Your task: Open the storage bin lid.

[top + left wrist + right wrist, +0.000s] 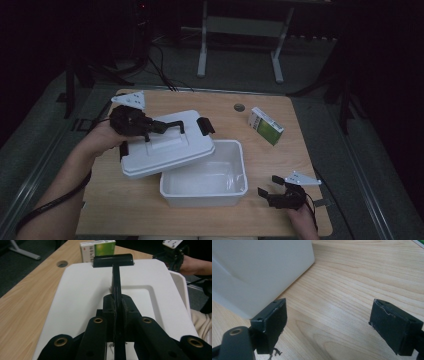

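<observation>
A white lid (167, 145) with a thin black handle (172, 125) hangs tilted over the left rim of an open white box (200, 197). My left gripper (160, 127) is shut on that handle. In the left gripper view the jaws (117, 302) pinch the handle bar (116, 277) above the lid top (82, 295), with a black clip (113, 260) at the far end. My right gripper (267, 187) rests open at the box's right front corner. Its pads (329, 322) stand wide apart over bare wood, beside the box wall (262, 267).
A green and white carton (266, 126) lies at the back right of the wooden table (125, 200), also seen as the carton (98, 250) past the lid. A cable hole (239, 107) sits near the table's far edge. Dark floor and stands surround the table.
</observation>
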A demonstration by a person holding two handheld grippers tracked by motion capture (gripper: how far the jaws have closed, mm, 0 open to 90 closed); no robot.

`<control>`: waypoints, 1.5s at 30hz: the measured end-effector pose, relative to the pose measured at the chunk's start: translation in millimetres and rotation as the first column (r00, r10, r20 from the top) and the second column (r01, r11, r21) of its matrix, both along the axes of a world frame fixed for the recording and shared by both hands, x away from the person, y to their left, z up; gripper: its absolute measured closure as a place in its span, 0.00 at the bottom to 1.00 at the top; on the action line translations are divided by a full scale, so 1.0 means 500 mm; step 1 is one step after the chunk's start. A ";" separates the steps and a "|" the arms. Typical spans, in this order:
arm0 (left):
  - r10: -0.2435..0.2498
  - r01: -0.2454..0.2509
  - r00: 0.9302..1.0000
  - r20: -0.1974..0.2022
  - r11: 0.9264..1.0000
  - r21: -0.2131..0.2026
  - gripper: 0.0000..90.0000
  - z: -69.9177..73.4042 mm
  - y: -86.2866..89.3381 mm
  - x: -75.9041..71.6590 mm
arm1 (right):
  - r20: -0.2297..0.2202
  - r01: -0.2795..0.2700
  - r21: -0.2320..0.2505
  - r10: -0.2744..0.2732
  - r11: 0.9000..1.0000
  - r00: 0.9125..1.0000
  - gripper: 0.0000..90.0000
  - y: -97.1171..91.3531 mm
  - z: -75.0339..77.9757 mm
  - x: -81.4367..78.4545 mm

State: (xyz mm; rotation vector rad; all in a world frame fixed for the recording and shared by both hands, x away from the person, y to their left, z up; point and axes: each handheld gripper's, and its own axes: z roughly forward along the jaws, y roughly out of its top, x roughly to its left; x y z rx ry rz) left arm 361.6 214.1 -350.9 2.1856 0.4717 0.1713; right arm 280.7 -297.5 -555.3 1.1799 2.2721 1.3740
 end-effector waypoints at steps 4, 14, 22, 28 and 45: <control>0.041 -0.041 0.999 0.007 0.999 0.004 0.93 0.001 0.036 -0.006 | 0.000 0.001 0.001 -0.001 1.000 1.000 0.16 -0.001 0.000 0.000; 0.149 -0.149 0.989 0.012 0.989 -0.028 0.93 -0.002 0.126 -0.020 | 0.001 0.001 -0.003 -0.001 1.000 1.000 0.16 0.001 0.000 0.000; 0.236 -0.236 0.971 0.021 0.972 -0.011 0.93 -0.026 0.191 -0.041 | -0.001 0.002 -0.006 -0.002 1.000 1.000 0.16 0.001 0.000 0.000; 0.293 -0.293 0.956 0.027 0.956 -0.015 0.93 -0.051 0.230 -0.062 | -0.001 0.005 -0.003 -0.005 1.000 1.000 0.16 0.000 0.000 0.001; 0.396 -0.396 0.918 -0.001 0.918 0.014 0.93 -0.195 0.258 -0.074 | -0.002 0.003 -0.005 -0.003 1.000 1.000 0.16 0.001 0.000 0.001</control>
